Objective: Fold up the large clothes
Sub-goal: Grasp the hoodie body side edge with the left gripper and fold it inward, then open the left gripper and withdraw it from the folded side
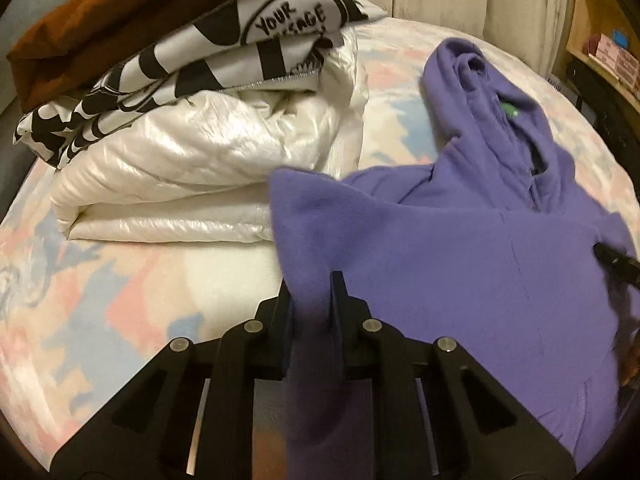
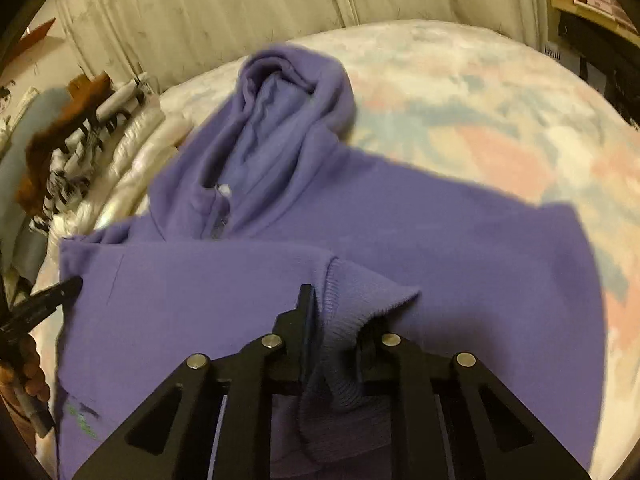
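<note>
A purple hooded sweatshirt (image 1: 460, 240) lies on a pastel patterned bed, hood toward the far side. My left gripper (image 1: 314, 292) is shut on a fold of its purple fleece at the garment's left edge. In the right wrist view the sweatshirt (image 2: 248, 288) fills the middle, hood (image 2: 288, 92) at the back. My right gripper (image 2: 336, 308) is shut on the ribbed cuff (image 2: 360, 300) of a sleeve laid across the body. The right gripper's tip shows at the left wrist view's right edge (image 1: 616, 262); the left gripper shows at the right wrist view's left edge (image 2: 48, 300).
A pile of folded bedding sits left of the sweatshirt: a white shiny quilt (image 1: 192, 184), a black-and-white printed cloth (image 1: 208, 52) and a brown cloth (image 1: 100, 20). A curtain (image 2: 200, 8) hangs behind the bed. Shelves (image 1: 608, 48) stand at the right.
</note>
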`<state>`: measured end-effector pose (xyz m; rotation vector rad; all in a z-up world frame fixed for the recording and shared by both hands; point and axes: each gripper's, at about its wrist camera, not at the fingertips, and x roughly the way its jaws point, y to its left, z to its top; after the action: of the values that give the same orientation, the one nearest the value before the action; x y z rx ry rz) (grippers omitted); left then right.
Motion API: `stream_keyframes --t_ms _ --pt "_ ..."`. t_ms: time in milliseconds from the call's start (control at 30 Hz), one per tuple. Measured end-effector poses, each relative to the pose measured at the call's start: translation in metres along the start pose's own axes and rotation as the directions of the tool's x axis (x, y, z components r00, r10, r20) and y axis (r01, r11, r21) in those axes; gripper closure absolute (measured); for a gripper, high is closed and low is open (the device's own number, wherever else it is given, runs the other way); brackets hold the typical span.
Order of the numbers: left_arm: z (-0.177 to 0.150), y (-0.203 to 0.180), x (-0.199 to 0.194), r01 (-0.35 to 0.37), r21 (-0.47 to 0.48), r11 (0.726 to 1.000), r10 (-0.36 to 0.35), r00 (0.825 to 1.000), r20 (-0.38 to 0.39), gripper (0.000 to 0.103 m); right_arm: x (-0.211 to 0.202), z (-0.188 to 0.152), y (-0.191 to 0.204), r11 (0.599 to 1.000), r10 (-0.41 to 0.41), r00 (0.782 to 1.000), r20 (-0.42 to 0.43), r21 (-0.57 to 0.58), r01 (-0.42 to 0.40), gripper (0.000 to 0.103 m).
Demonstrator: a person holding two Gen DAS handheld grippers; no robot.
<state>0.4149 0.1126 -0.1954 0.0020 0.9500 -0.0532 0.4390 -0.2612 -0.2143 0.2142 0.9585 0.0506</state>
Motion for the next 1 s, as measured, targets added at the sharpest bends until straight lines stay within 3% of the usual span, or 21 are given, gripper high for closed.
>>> stream_keyframes --t_ms 67,100,167,267,333,467,533,667,733,800,900,1000 --pt "0.001 -0.002 -0.003 -0.010 0.019 1.000 0.010 1.000 -0.004 0.087 -0.005 0.002 0.000 1.000 -0.016 1.000 -0.021 0.008 0.016 0.072" --pt "0.002 -0.004 -0.006 -0.026 0.034 0.999 0.026 1.000 -0.008 0.084 -0.011 0.003 0.001 0.999 -0.036 0.999 -0.024 0.007 0.036 0.059" --pt "0.001 -0.006 -0.015 -0.053 0.062 0.997 0.054 0.998 -0.012 0.084 -0.029 0.002 0.003 0.996 -0.087 0.996 0.009 -0.030 0.087 0.052" --pt "-0.001 -0.012 -0.043 -0.143 0.113 0.983 0.142 0.990 0.018 0.084 -0.059 -0.003 0.012 0.991 -0.112 0.992 0.058 -0.073 0.116 0.052" --pt "-0.002 -0.015 -0.066 -0.181 0.105 0.978 0.175 0.983 0.062 0.084 -0.074 -0.006 0.016 0.992 -0.085 0.993 0.087 -0.087 0.093 0.052" --pt "-0.005 -0.028 -0.095 -0.074 0.053 0.996 0.069 0.994 0.080 0.084 -0.086 -0.014 0.044 0.992 -0.011 0.996 0.090 -0.127 0.023 0.052" --pt "-0.007 -0.048 -0.091 -0.021 0.046 0.999 0.018 0.998 0.061 0.084 -0.082 -0.017 0.061 0.989 0.023 0.997 0.071 -0.146 -0.012 0.052" --pt "-0.018 -0.081 -0.069 -0.010 0.049 0.999 0.008 0.999 0.034 0.084 -0.063 -0.030 0.096 0.982 0.053 0.998 0.028 -0.181 -0.047 0.052" --pt "-0.027 -0.089 -0.054 -0.039 0.048 0.998 0.039 0.999 0.013 0.084 -0.051 -0.041 0.106 0.979 0.051 0.999 0.001 -0.197 -0.050 0.052" --pt "-0.038 -0.087 -0.035 -0.115 0.054 0.992 0.116 0.993 -0.019 0.084 -0.041 -0.048 0.106 0.977 0.010 1.000 -0.016 -0.214 -0.013 0.052" --pt "-0.044 -0.070 -0.029 -0.137 0.046 0.989 0.137 0.991 0.001 0.084 -0.036 -0.055 0.086 0.972 -0.076 0.997 0.000 -0.221 0.074 0.052" --pt "-0.043 -0.057 -0.034 -0.107 0.035 0.994 0.108 0.994 0.000 0.084 -0.045 -0.058 0.056 0.981 -0.043 0.999 0.000 -0.189 0.042 0.076"
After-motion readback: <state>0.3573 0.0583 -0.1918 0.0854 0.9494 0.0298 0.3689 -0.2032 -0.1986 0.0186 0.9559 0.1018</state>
